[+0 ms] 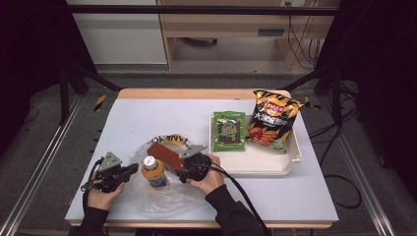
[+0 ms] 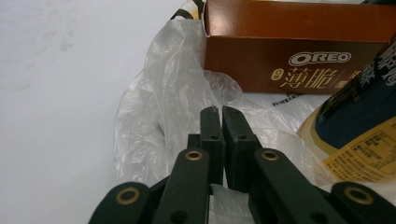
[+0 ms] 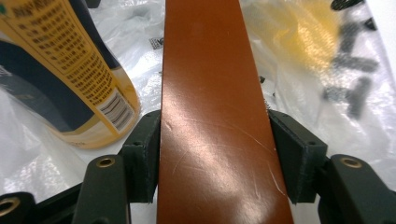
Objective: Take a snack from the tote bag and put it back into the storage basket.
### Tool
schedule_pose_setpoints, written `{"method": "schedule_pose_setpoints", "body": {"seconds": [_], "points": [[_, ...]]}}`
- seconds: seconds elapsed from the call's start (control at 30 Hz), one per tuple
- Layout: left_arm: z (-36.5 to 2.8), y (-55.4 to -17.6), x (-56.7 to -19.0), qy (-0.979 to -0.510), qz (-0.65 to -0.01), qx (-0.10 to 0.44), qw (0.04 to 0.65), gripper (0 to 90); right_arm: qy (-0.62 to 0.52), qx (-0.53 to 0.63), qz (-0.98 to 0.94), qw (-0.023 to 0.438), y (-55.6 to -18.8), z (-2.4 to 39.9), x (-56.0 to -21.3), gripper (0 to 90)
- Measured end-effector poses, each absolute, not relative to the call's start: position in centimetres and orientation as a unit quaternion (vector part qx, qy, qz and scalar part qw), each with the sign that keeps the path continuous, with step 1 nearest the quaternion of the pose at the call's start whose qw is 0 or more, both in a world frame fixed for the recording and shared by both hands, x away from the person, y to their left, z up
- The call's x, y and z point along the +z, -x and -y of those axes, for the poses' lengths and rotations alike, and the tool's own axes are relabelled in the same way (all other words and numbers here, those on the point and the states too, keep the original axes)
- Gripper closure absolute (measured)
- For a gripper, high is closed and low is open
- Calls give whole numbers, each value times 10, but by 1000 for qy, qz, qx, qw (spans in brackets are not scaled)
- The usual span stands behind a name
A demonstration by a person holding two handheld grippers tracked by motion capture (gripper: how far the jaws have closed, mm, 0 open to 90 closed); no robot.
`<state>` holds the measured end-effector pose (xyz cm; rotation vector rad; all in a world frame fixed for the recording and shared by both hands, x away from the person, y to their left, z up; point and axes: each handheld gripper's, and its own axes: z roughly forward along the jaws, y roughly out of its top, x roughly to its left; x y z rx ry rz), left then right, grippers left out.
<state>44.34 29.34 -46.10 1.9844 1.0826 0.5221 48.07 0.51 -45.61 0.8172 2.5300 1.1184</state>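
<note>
**Ana:** Brown cardboard, glossy: that is the Oreo box [image 3: 217, 116], and the right claw [image 1: 183, 173] pinches it, one black pad pressed flat on each long side. It runs straight out from the claw's tips, its far end over the clear plastic bag [image 1: 162, 194].

**Ben:** And the other claw?

**Ana:** The left claw [image 2: 221, 122] has its two pads pressed together, with a fold of the bag's film caught between them lower down. In the left gripper view the box lies ahead of that claw and a little to its right, the white Oreo lettering facing it.

**Ben:** What stands between the two claws?

**Ana:** A bottle [image 1: 153, 171] with an orange cap and a yellow and dark blue label, upright on the bag. From the right claw it is just to the left of the box, close beside it; from the left claw it is at the near right.

**Ben:** Farther out?

**Ana:** Beyond the right claw, on its far right in the high view, a white tray [image 1: 255, 164] sits on the pale worktop [image 1: 147, 118]. A green snack packet [image 1: 229, 130] and an orange and black crisp bag [image 1: 271, 119] lie in it, side by side, well apart from both claws.
</note>
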Motion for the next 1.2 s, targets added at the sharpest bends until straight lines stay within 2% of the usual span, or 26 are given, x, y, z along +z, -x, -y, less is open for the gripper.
{"method": "schedule_pose_setpoints", "body": {"seconds": [0.37, 0.73, 1.2], "points": [[-293, -445, -462, -784, -429, 204, 398, 877, -267, 392, -870, 132, -477, -2, -448, 436], [-292, -445, -462, -785, -427, 205, 399, 883, -256, 449, -846, 128, -470, 8, -418, 435], [-293, -443, -460, -783, -426, 208, 404, 883, -248, 473, -832, 147, -471, 23, -376, 435]]}}
